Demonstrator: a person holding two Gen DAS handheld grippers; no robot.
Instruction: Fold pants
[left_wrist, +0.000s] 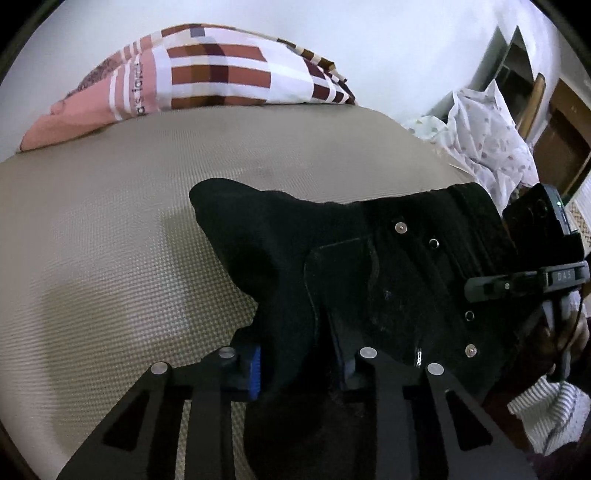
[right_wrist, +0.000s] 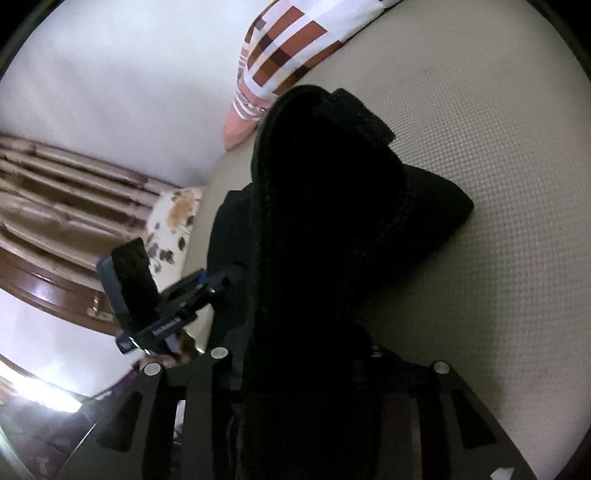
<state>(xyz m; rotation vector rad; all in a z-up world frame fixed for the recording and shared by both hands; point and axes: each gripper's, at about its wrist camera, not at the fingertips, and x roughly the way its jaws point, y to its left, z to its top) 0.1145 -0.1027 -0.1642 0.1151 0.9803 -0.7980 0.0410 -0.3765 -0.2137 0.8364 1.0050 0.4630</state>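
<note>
Black pants (left_wrist: 388, 266) with metal rivets and a pocket seam lie bunched over the beige bed mat (left_wrist: 110, 240). My left gripper (left_wrist: 299, 365) is shut on a fold of them, the dark cloth pinched between its blue pads (left_wrist: 255, 369). In the right wrist view the pants (right_wrist: 325, 221) rise as a dark mass straight out of my right gripper (right_wrist: 295, 354); its jaws stand narrow with cloth between them and the pads are buried. The left gripper (right_wrist: 218, 278) bites the pants' left edge there.
A pink and brown checked quilt (left_wrist: 221, 70) lies along the white wall at the back of the bed. White flowered cloth (left_wrist: 487, 140) is heaped at the right edge. A flowered pillow (right_wrist: 173, 221) and a wooden headboard (right_wrist: 55, 221) stand left.
</note>
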